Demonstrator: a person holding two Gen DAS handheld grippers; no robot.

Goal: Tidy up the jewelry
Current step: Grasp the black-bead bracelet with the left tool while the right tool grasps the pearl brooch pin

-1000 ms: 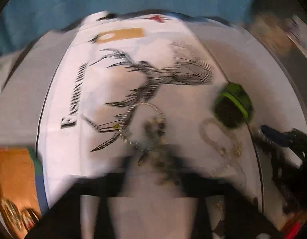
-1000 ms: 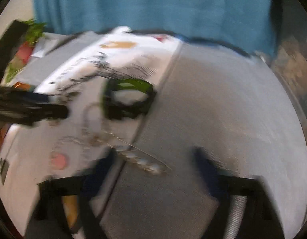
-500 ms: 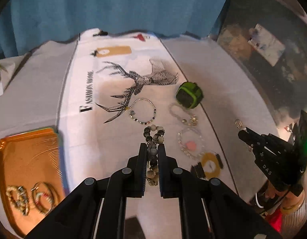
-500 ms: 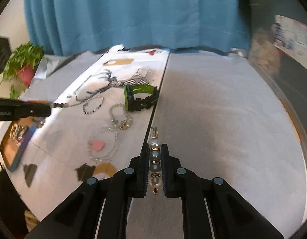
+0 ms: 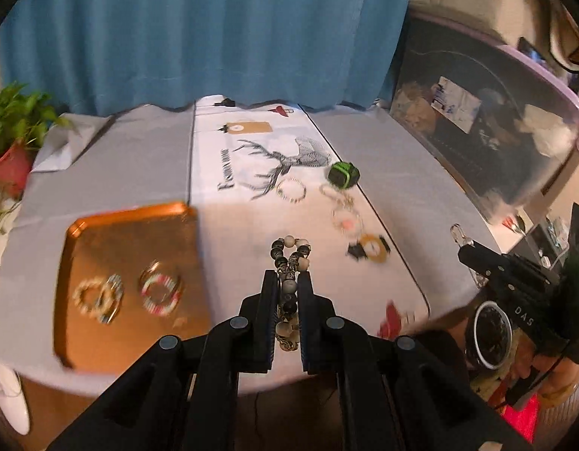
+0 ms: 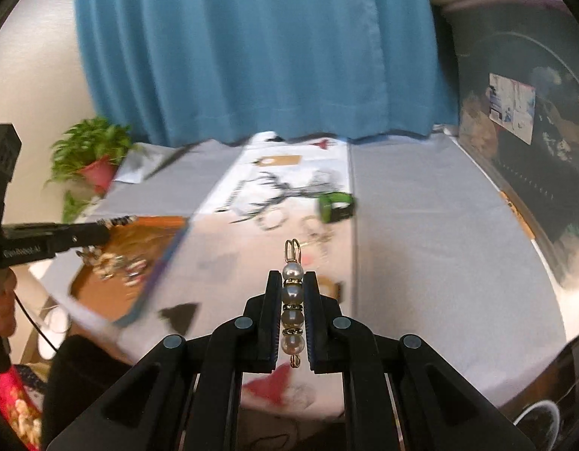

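Your left gripper (image 5: 288,282) is closed on a beaded bracelet (image 5: 290,263), held in the air just right of the orange tray (image 5: 101,233). Three bracelets lie in the tray's near half; its far half is bare. Your right gripper (image 6: 293,293) clamps a pearl pin (image 6: 292,302) above the near table edge (image 6: 534,372), with bare grey cloth (image 6: 432,244) to its right.

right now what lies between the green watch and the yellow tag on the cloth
In the left wrist view, two bracelets lie between the green watch and the yellow tag: a pale chain bracelet, then a pink charm bracelet.
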